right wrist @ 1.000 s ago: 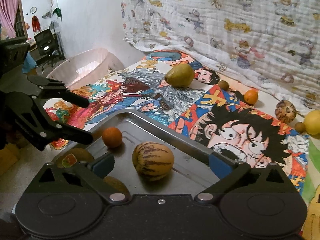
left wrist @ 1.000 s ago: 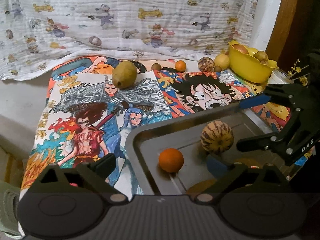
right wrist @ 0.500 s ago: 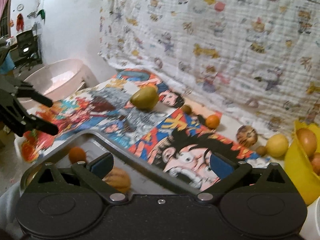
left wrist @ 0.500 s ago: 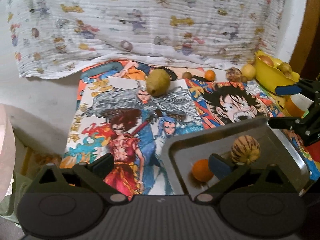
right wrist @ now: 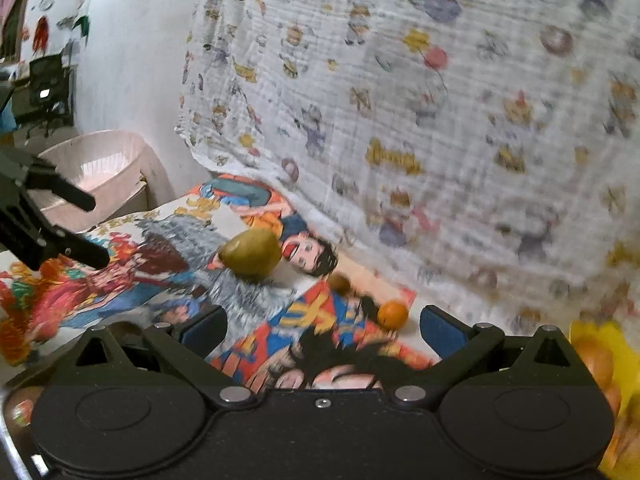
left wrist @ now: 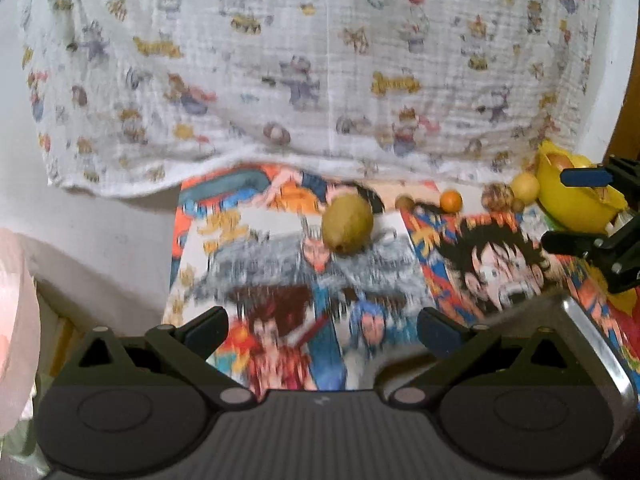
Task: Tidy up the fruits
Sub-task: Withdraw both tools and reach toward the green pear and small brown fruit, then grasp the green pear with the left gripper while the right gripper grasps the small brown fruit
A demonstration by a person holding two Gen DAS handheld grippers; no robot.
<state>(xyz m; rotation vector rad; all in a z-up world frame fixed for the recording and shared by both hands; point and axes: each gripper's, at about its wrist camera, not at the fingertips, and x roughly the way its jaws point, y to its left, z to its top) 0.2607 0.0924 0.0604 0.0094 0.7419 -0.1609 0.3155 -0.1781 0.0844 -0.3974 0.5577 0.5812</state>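
black claw (left wrist: 322, 330), blue fingertips (left wrist: 438, 330)

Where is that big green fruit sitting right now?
The big green fruit lies on the cartoon-print cloth near its far edge, centre of the left wrist view, left of the small brown fruit and small orange.

Behind the tabletop (left wrist: 276, 280), covered by a bright cartoon-print cloth, hangs a white muslin sheet (left wrist: 320, 60) dotted with small cartoon figures. At upper left of the right wrist view: white wall (right wrist: 132, 60), pink curtain (right wrist: 12, 4), dark office chair (right wrist: 48, 88). Dim, warm light throughout.
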